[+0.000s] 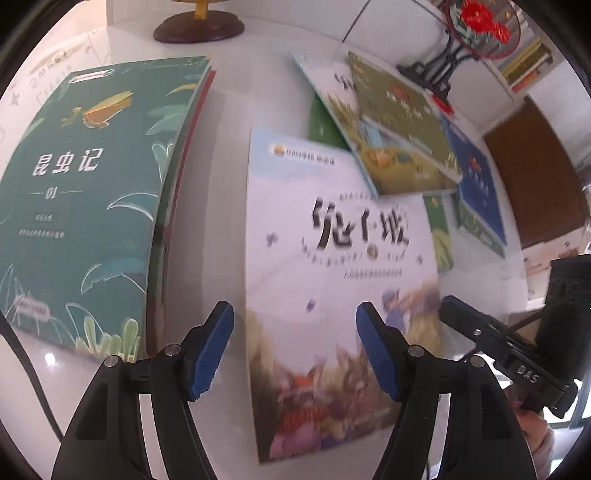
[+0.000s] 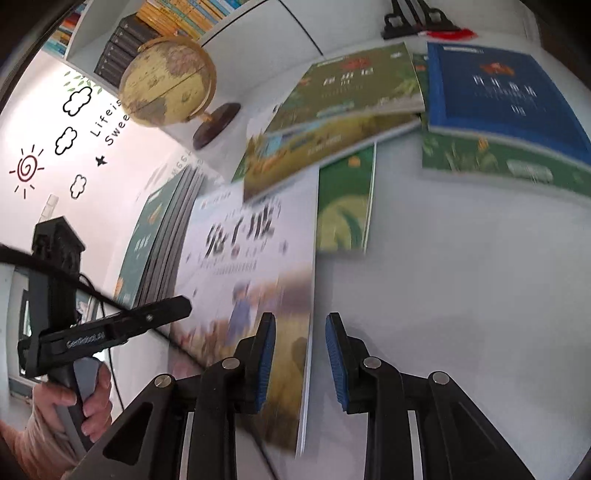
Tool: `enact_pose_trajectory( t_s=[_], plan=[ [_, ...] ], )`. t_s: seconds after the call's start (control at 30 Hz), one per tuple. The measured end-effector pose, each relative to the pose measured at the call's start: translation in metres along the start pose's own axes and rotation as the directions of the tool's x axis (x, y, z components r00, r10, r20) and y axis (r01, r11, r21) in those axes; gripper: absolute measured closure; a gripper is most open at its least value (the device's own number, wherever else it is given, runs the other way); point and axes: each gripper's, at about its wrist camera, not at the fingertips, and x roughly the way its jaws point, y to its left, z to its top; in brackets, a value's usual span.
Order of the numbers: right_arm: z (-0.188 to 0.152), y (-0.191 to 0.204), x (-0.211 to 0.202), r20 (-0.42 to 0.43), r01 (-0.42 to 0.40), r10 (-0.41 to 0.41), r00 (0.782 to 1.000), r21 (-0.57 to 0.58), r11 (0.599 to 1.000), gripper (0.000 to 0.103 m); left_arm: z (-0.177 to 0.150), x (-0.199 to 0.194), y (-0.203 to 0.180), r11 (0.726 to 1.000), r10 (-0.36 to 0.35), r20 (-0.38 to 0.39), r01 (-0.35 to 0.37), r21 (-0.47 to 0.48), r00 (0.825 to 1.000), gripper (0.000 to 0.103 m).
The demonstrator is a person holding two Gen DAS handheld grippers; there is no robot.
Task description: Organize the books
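A white picture book (image 1: 332, 280) lies flat on the white table, also in the right wrist view (image 2: 251, 273). My left gripper (image 1: 295, 339) is open and empty above its near left edge. My right gripper (image 2: 301, 354) is open, its jaws on either side of the book's right edge. A stack topped by a teal book (image 1: 85, 192) lies to the left, also seen from the right wrist (image 2: 147, 240). Several overlapping books, olive green (image 1: 402, 122) and blue (image 1: 480, 184), lie behind; they show as olive (image 2: 354, 88) and blue (image 2: 495, 96) from the right wrist.
A globe (image 2: 166, 81) on a wooden base (image 1: 199, 26) stands at the table's back. A black stand with a red ornament (image 1: 476, 22) stands at the back right. Shelves of books (image 2: 173, 18) line the wall. A thin green book (image 2: 343, 206) lies under the pile.
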Motion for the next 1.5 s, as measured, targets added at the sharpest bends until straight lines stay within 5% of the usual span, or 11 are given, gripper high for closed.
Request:
enact_pose_trajectory(
  t_s=[0.2, 0.3, 0.43, 0.67, 0.77, 0.97, 1.2, 1.3, 1.33, 1.5],
  plan=[
    [0.019, -0.003, 0.013, 0.046, -0.054, 0.055, 0.997, -0.014, 0.998, 0.073, 0.005, 0.003, -0.007, 0.999, 0.013, 0.063, -0.015, 0.039, 0.998, 0.036],
    [0.018, -0.008, 0.015, 0.058, -0.132, 0.129, 0.99, 0.04, 0.99, 0.061, 0.002, 0.002, -0.008, 0.998, 0.023, 0.08, -0.028, 0.062, 0.997, 0.036],
    [0.009, -0.013, 0.011, 0.059, -0.198, 0.193, 0.979, 0.092, 0.976, 0.058, -0.004, -0.002, -0.003, 0.999, 0.001, 0.079, -0.004, 0.046, 0.997, 0.036],
    [-0.025, -0.008, -0.004, 0.011, -0.405, 0.407, 0.913, 0.117, 0.907, 0.063, -0.012, -0.005, -0.002, 0.995, 0.039, 0.087, -0.047, 0.086, 0.995, 0.036],
    [-0.032, -0.005, -0.001, 0.002, -0.35, 0.352, 0.936, 0.12, 0.929, 0.064, -0.012, -0.007, 0.0, 0.998, 0.019, 0.076, -0.024, 0.061, 0.997, 0.04],
    [-0.03, -0.003, -0.009, 0.065, -0.317, 0.311, 0.948, 0.096, 0.944, 0.094, -0.02, -0.032, 0.001, 0.998, -0.062, 0.152, 0.058, 0.027, 0.987, 0.049],
    [-0.021, 0.003, -0.015, 0.105, -0.343, 0.333, 0.937, 0.103, 0.934, 0.095, -0.023, -0.041, -0.005, 0.992, -0.127, 0.161, 0.124, 0.03, 0.979, 0.052],
    [-0.022, 0.004, -0.01, 0.085, -0.283, 0.275, 0.958, 0.101, 0.954, 0.092, -0.026, -0.046, -0.007, 0.996, -0.077, 0.21, 0.067, 0.056, 0.975, 0.063],
    [-0.024, 0.002, -0.009, 0.078, -0.267, 0.26, 0.962, 0.103, 0.958, 0.091, -0.028, -0.046, -0.009, 0.997, -0.036, 0.221, 0.02, 0.071, 0.975, 0.074],
    [-0.031, -0.01, -0.001, 0.089, -0.327, 0.316, 0.945, 0.181, 0.927, 0.078, -0.023, -0.039, 0.005, 0.999, -0.03, 0.193, 0.022, 0.046, 0.981, 0.075]
  ],
)
